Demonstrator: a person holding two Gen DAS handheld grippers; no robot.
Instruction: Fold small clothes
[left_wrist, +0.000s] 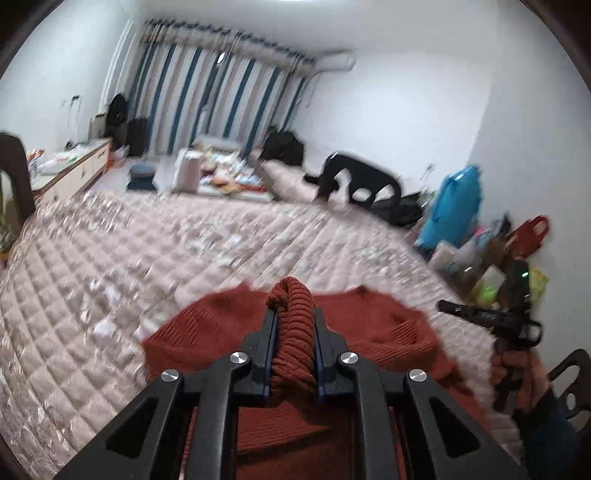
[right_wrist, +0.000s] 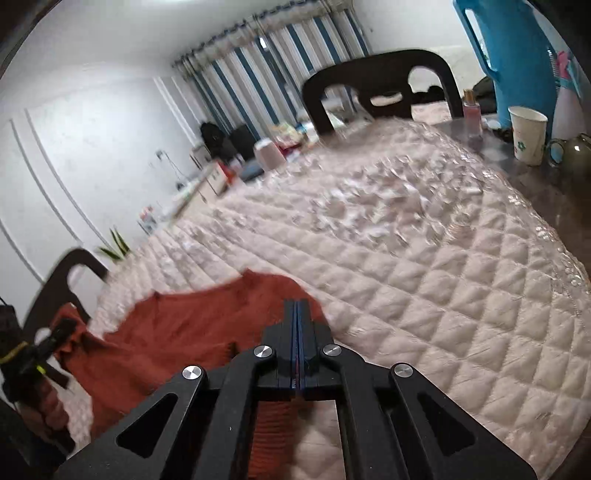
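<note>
Left wrist view showed the left gripper (left_wrist: 294, 314) clamped on a bunched ribbed fold of the rust-red sweater (left_wrist: 384, 325), whose body lay spread on the quilted cover (left_wrist: 184, 251); its near part was hidden under the gripper frame. At the right edge, the right gripper (left_wrist: 491, 317) appeared blurred and partly cut off. From the right wrist, the right gripper (right_wrist: 298, 314) had its fingers pressed together over the sweater's (right_wrist: 177, 325) edge; whether any cloth was caught between them could not be made out.

Quilted pink cover (right_wrist: 424, 266) over the table, rust knit sweater (left_wrist: 369, 325) and paper cup (right_wrist: 529, 134) on it.
</note>
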